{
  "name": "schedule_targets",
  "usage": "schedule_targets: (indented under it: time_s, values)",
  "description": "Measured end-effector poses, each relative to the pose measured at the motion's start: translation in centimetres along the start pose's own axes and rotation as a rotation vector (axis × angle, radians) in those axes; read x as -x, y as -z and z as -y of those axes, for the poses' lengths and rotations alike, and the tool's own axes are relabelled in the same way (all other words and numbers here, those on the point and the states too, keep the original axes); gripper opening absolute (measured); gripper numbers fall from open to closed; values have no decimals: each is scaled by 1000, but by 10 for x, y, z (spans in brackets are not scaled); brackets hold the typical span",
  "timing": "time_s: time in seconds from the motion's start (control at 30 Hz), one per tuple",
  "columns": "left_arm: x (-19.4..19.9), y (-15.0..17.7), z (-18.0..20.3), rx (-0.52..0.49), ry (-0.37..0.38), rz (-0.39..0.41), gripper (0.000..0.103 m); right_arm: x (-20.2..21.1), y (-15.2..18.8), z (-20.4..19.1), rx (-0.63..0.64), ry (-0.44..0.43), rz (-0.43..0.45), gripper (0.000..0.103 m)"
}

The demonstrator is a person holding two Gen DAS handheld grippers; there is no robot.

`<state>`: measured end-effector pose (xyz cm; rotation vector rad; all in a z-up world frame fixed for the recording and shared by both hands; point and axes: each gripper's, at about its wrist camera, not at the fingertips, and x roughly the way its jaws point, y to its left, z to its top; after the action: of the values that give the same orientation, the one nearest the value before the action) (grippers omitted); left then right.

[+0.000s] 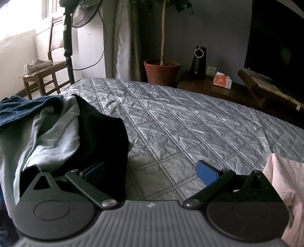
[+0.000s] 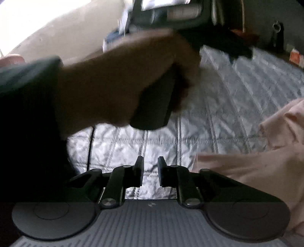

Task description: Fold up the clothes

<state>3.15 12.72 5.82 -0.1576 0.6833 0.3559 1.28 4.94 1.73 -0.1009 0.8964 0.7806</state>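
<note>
The pile of clothes [image 1: 57, 133] lies at the quilted bedspread's [image 1: 171, 123] left edge, a pink garment [image 1: 285, 180] at its right. The left gripper [image 1: 150, 171], jaws wide, touches the pile's black garment [image 1: 106, 136]; best pinch one layer only. The right gripper [image 2: 150, 171], slightly parted, holds nothing.

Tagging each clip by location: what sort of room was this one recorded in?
Most likely a bedroom at home. A quilted grey bedspread with loose clothes piled on it fills the view, a standing fan is beside a wooden chair, and a potted tree stands by the wall.
</note>
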Motion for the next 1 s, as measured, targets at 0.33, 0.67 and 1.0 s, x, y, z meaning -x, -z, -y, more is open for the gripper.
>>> schedule_targets:
  time_s: [0.33,0.67,1.0]
  values:
    - [-1,-1,-1,13,1,-2,101,27,-47,102,-70,338,41,70]
    - [-1,-1,1,13,11,-1,102,2,-43,151,-216,428,20,65]
    - [0,-1,0,20,8,12,102,-9,-47,186,-434,331,120,4]
